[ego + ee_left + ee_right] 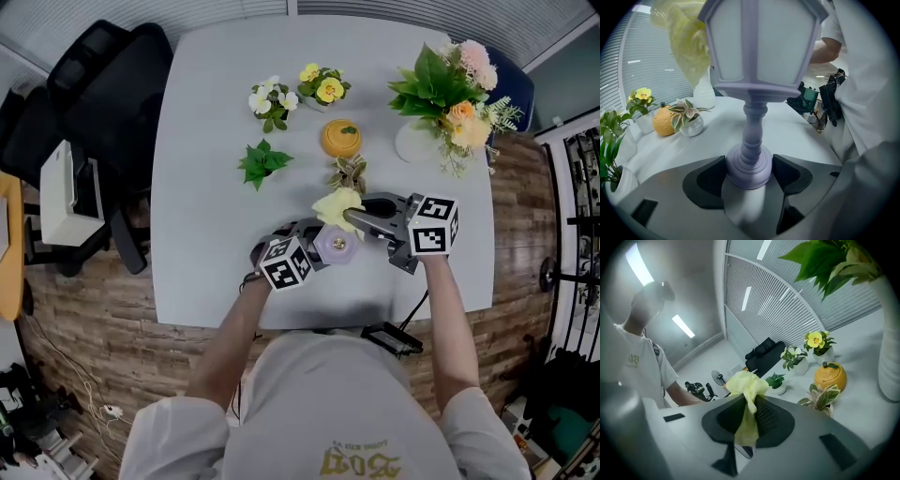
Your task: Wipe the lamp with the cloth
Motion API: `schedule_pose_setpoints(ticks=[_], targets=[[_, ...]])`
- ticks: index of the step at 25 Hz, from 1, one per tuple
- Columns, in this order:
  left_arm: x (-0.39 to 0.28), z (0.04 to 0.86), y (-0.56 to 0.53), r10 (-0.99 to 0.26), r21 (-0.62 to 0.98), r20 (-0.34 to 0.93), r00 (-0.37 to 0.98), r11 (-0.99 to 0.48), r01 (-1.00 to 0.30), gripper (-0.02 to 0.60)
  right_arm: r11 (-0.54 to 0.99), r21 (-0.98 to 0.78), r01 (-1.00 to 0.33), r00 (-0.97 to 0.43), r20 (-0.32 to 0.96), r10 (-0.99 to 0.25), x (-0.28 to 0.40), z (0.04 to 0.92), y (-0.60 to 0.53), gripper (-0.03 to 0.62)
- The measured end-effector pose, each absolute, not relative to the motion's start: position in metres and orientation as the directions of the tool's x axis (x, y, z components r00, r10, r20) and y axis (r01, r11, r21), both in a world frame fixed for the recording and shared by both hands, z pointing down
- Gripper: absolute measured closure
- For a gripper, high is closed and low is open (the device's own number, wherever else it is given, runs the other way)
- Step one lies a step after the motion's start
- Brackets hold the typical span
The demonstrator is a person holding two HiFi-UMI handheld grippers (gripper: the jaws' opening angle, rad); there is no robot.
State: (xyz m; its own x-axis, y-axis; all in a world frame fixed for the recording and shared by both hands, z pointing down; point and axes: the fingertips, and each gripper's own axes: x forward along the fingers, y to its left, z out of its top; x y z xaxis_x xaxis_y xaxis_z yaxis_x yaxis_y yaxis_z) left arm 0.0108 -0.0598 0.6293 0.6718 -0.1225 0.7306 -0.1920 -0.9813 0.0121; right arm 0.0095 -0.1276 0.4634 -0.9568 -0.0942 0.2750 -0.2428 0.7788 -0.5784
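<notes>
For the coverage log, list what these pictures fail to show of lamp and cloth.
Head view: lamp shows only its top; stem and base hidden beneath.
Left gripper view: upper edge cuts off lamp's roof; shade hides part of cloth.
Right gripper view: lamp out of frame.

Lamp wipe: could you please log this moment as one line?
left claw: shut on lamp base | right claw: shut on yellow cloth | cloth by lamp top, contact unclear

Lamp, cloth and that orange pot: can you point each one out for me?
Lamp (749, 169): left gripper view, on its round base.
Cloth (746, 383): right gripper view, on the bunched yellow top.
Orange pot (341, 139): head view, on its lid.
</notes>
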Motion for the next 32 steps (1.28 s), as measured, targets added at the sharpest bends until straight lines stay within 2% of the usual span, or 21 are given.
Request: schedule_pose_setpoints(ticks=[6, 13, 32], targets=[[0.0113, 0.6293, -0.0593, -0.123, 0.012, 0.73, 0.672, -0.981, -0.193, 0.268, 0.741, -0.647, -0.182, -0.973, 0.225, -0.043, 0.0059, 0.4653, -0.1277, 0.534], [0.0111, 0.6294, -0.0596, -0.122, 0.013, 0.731, 0.671, -0.981, -0.193, 0.268, 0.684, -0.716, -0.14, -0.987, 0.153, -0.043, 0.0063, 0.4664, -0.1284, 0.534], [0.0116, 0.6308, -0.0599, -0.121, 0.015, 0.735, 0.667, -0.981, -0.194, 0.268, 0.662, -0.737, -0.135, -0.99, 0.124, -0.064, 0.003, 0.4705, -0.1324, 0.534]])
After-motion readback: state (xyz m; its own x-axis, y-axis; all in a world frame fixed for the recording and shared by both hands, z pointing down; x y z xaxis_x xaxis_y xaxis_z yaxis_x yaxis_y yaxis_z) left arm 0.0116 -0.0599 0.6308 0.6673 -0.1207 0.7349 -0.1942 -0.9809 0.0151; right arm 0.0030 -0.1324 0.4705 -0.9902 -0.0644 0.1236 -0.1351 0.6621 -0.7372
